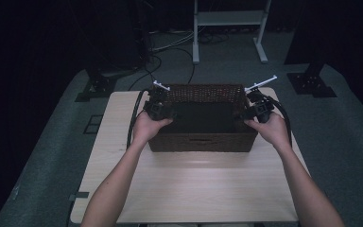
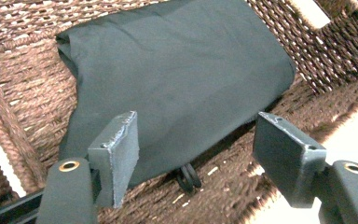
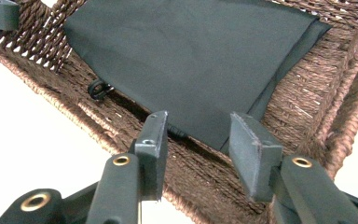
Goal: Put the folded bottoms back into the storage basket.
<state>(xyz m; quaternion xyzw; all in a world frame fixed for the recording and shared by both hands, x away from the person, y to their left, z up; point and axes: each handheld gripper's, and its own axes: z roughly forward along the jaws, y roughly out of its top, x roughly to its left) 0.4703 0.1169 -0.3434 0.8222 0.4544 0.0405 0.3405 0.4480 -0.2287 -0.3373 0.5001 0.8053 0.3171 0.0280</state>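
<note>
In the lower half of the high view, two forearms come up over the pale wooden table [image 1: 189, 189], one to each short end of a brown woven basket [image 1: 202, 143] in the centre of the frame. The left gripper [image 1: 157, 108] sits at the basket's left rim and the right gripper [image 1: 260, 109] at its right rim. In the left gripper view the two black jaws at the bottom of the frame stand well apart with nothing between the pads; the same holds in the right gripper view, so both are released. The dark folded cloth [image 2: 177, 79] lies flat on the basket floor, filling the centre and upper part of both gripper views, apart from both sets of jaws. A small black looped cord [image 2: 189, 177] shows at the cloth's near edge, bottom centre of the left gripper view, and again at left of centre in the right gripper view [image 3: 99, 88]. Judgement: the cloth is light, soft and limp, not fragile; it will sag and unfold if lifted by one point, and its smooth weave may slip from flat pads. The sound hold is a pinch on a folded edge or corner at each end, taking all layers together. The basket is stiff and rough, and its weave could snag a pad. Beyond the table, upper centre of the high view, stands a white frame [image 1: 229, 28] on the grey floor.
</note>
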